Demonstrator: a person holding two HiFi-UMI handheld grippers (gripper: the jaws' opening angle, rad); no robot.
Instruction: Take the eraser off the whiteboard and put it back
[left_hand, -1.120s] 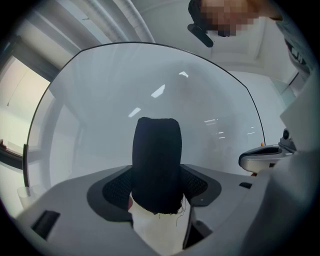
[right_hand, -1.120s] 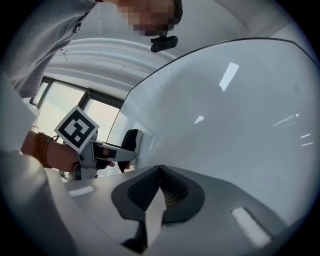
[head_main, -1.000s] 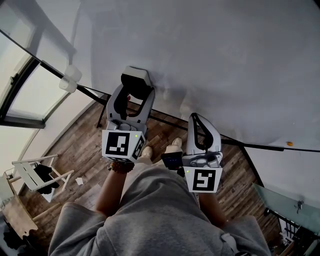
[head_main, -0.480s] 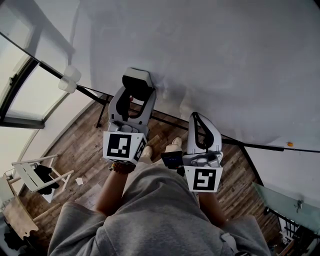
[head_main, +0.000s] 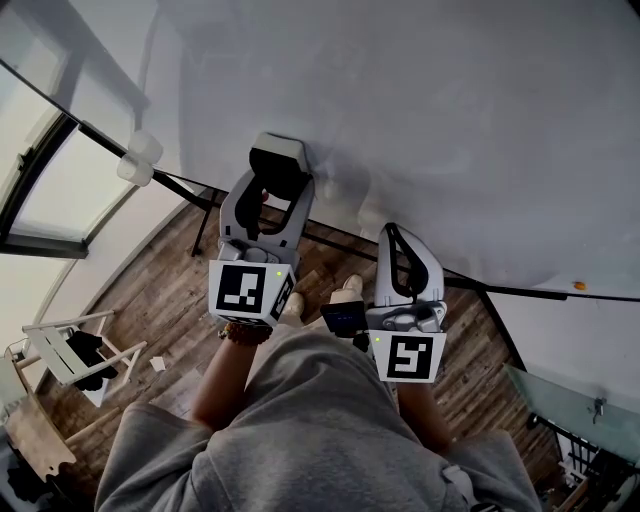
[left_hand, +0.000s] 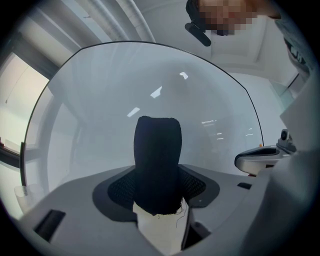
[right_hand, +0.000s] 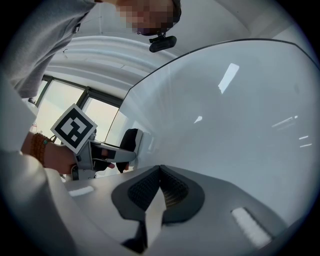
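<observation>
Left tongs (head_main: 276, 178), wide and just closing, pads now pressing the eraser (left_hand: 157, 160) where it sits against the whiteboard (head_main: 450, 130); right tongs (right_hand: 160, 172) closed, empty; best firm the squeeze, then pull straight off, not sideways.

No legible text, brand, number or sign in any view. Only coded marks noted: a black-and-white square marker (head_main: 242, 288) on the cube of the left claw (head_main: 277, 165), and a second marker (head_main: 408, 358) on the cube of the right claw (head_main: 392, 232). Both are block patterns, not letters or digits
</observation>
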